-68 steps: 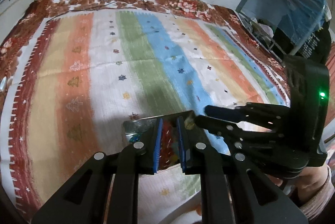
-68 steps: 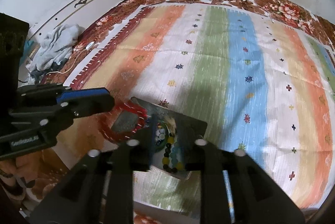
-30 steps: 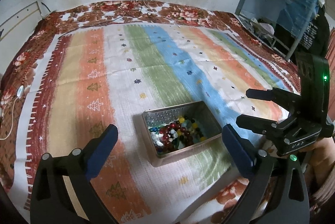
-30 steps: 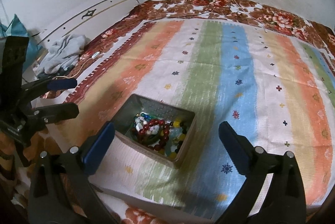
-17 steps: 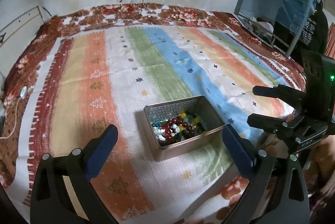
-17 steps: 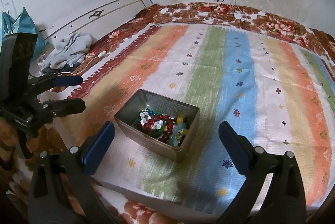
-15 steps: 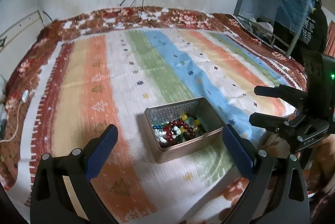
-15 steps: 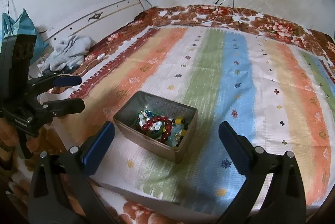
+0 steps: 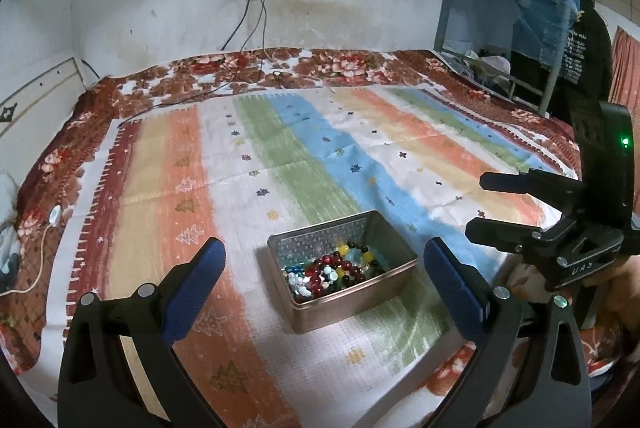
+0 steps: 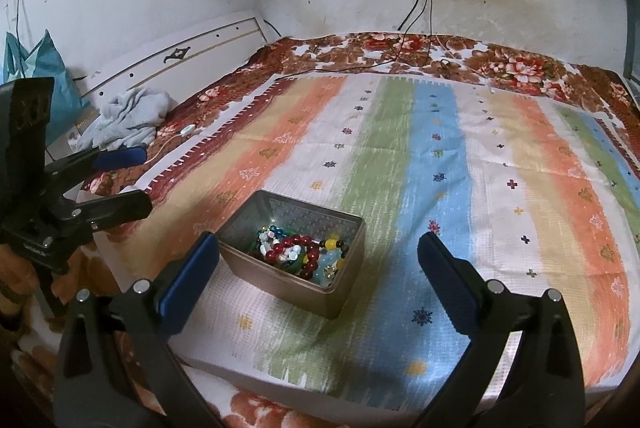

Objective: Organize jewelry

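An open metal tin (image 9: 394,282) (image 10: 344,292) sits on the striped cloth near the bed's front edge. It holds a heap of beaded jewelry (image 9: 334,270) (image 10: 298,252) in red, yellow, white, blue and green. My left gripper (image 9: 324,268) is open wide and empty, held back from the tin and above it. My right gripper (image 10: 318,254) is also open wide and empty, at a similar distance. Each gripper shows in the other's view: the right one (image 9: 492,204) at the right edge, the left one (image 10: 136,180) at the left edge.
The striped cloth (image 9: 304,156) covers a bed with a floral blanket (image 10: 400,52). Cables (image 10: 416,12) hang from a wall socket onto the bed's far side. A grey towel (image 10: 128,116) lies by the headboard. A clothes rack (image 9: 520,8) stands at the right.
Both grippers were shut over the tin at first, then opened and drew back and up. The tin with the jewelry now lies uncovered and farther away in both views.
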`<state>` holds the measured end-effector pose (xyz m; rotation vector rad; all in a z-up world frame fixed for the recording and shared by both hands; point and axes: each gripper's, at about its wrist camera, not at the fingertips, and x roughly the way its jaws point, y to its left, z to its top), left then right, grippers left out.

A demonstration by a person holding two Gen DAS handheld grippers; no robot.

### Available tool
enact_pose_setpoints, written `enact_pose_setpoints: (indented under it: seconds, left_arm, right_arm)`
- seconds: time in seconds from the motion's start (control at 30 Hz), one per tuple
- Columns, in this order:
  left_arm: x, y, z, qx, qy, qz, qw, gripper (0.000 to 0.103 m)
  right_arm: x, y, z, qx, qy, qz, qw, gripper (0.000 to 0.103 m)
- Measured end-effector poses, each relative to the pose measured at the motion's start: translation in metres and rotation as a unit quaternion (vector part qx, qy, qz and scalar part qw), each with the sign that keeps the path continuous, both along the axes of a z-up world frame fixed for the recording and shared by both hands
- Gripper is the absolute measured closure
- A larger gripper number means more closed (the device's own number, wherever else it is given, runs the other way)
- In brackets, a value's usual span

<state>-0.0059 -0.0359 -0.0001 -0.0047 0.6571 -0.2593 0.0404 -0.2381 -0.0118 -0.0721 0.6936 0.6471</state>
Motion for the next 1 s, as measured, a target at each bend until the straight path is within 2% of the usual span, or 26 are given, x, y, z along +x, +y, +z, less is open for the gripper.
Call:
enact_pose_setpoints:
  seconds: [0.4, 0.67, 1.0]
  left_arm:
    - [-0.003, -0.003, -0.004, 0.031, -0.004, 0.017, 0.9994, 0.006]
    - [-0.001, 0.007, -0.005, -0.007, 0.011, 0.015, 0.9998, 0.006]
    - [-0.003, 0.003, -0.008, 0.008, 0.004, 0.018, 0.9998, 0.006]
  right_arm:
    - [0.003, 0.003, -0.006, -0.006, 0.010, 0.000, 1.000, 0.005]
    - [0.002, 0.002, -0.006, -0.008, 0.009, 0.002, 1.000, 0.005]
    - [0.003, 0.002, -0.007, -0.007, 0.012, 0.003, 1.000, 0.005]
